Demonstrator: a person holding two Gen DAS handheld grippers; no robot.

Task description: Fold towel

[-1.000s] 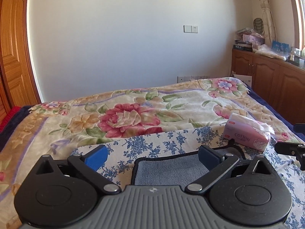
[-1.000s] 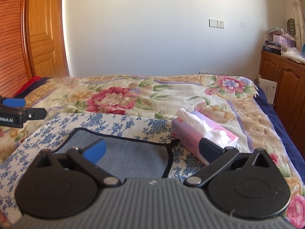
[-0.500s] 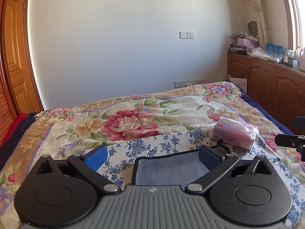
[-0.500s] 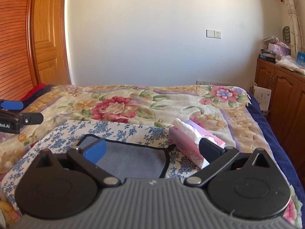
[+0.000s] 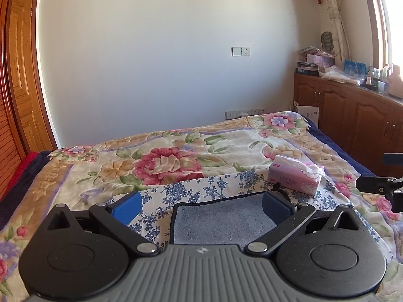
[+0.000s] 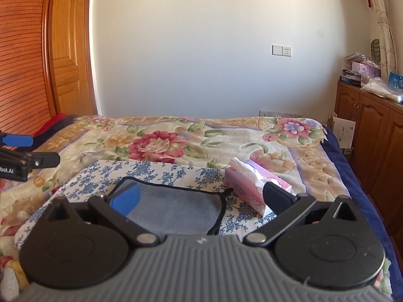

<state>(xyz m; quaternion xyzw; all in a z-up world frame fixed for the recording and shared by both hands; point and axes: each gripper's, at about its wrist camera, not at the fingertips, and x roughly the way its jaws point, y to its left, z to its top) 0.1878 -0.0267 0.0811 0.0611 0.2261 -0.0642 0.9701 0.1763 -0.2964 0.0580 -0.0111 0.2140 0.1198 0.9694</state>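
Right, towel [image 5: 224,220] lies flat on the bed [image 5: 176,151] at 12 o'clock of my L gripper [image 5: 201,207], long axis 9-to-3. R gripper [image 6: 201,197] sees it toward 11. Both wide open, empty, hovering; L is nearer-centred.

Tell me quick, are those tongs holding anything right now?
Left tongs: open, holding nothing.
Right tongs: open, holding nothing.

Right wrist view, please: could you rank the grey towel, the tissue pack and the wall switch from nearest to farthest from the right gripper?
From the right gripper:
1. Grey towel, directly below the open fingers.
2. Tissue pack, just beyond, to the right.
3. Wall switch, on the far wall.
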